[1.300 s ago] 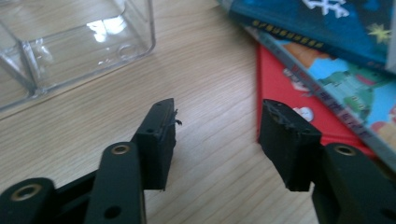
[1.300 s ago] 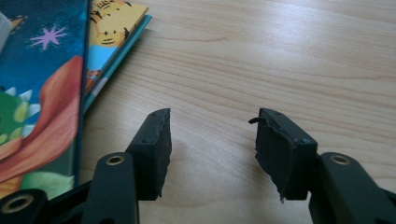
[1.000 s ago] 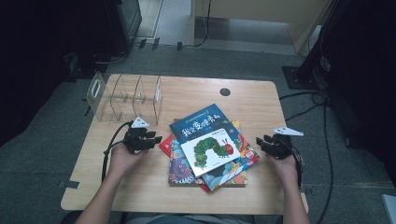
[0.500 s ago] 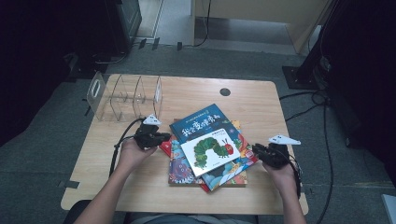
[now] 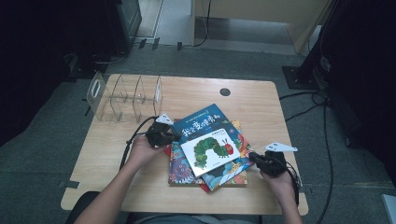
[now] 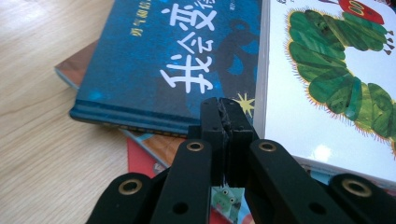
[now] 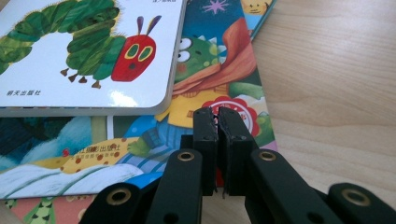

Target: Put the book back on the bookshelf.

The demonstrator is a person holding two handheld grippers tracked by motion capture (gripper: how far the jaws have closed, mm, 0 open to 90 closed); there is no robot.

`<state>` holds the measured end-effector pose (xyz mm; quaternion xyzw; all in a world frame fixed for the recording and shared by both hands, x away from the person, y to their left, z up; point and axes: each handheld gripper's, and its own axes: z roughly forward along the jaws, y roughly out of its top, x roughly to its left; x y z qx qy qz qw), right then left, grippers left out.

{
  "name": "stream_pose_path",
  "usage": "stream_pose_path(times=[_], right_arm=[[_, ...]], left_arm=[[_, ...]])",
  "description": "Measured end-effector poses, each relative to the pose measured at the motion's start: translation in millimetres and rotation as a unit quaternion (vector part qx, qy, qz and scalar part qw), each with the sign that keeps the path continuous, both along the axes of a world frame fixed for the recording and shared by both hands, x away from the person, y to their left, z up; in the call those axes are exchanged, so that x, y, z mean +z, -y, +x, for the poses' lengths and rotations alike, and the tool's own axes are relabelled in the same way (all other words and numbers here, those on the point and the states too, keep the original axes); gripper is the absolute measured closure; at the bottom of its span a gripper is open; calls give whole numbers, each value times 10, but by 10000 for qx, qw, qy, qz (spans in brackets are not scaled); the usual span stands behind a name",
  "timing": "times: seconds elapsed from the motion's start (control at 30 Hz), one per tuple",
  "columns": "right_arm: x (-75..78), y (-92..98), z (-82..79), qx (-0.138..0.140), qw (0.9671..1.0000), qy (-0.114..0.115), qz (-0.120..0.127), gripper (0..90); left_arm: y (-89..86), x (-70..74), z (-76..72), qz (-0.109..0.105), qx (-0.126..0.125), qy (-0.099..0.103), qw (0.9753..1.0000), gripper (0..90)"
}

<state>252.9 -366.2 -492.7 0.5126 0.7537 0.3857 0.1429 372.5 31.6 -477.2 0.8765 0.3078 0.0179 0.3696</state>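
A stack of picture books lies mid-table. On top is a white caterpillar book (image 5: pixel 211 149) (image 6: pixel 336 84) (image 7: pixel 84 51), over a dark blue book with white characters (image 5: pixel 200 122) (image 6: pixel 173 60) and colourful books (image 5: pixel 224 170) (image 7: pixel 205 93) beneath. My left gripper (image 5: pixel 173 135) (image 6: pixel 225 109) is shut with nothing in it, its tip over the blue book's corner by the white book's edge. My right gripper (image 5: pixel 252 157) (image 7: pixel 217 119) is shut and empty too, at the stack's right edge over a colourful cover.
A clear acrylic divider rack (image 5: pixel 123 97) stands at the table's back left. A round cable hole (image 5: pixel 225 92) sits at the back of the wooden table (image 5: pixel 261 109). Cables trail from both grippers, off the table's edges.
Both grippers have moved inward to the book stack: the left one to its left side, the right one to its right edge.
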Motion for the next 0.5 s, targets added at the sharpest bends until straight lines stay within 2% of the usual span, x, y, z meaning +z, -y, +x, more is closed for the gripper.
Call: stream_pose_path(times=[0.17, 0.27, 0.33, 0.5], right_arm=[[1, -9, -3, 28, 10000, -5, -4, 869], [-1, -32, 13, 114, 9999, -53, 75, 876], [-1, -68, 21, 219, 9997, -59, 73, 879], [-4, -195, 62, 439, 9990, -42, 69, 878]], left_arm=[[77, -32, -25, 82, -156, -29, 9998, 900], [105, -43, -48, 121, -266, -34, 9996, 900], [111, -39, -60, 156, -241, 2, 9996, 900], [80, -46, -67, 64, -172, -74, 9998, 900]])
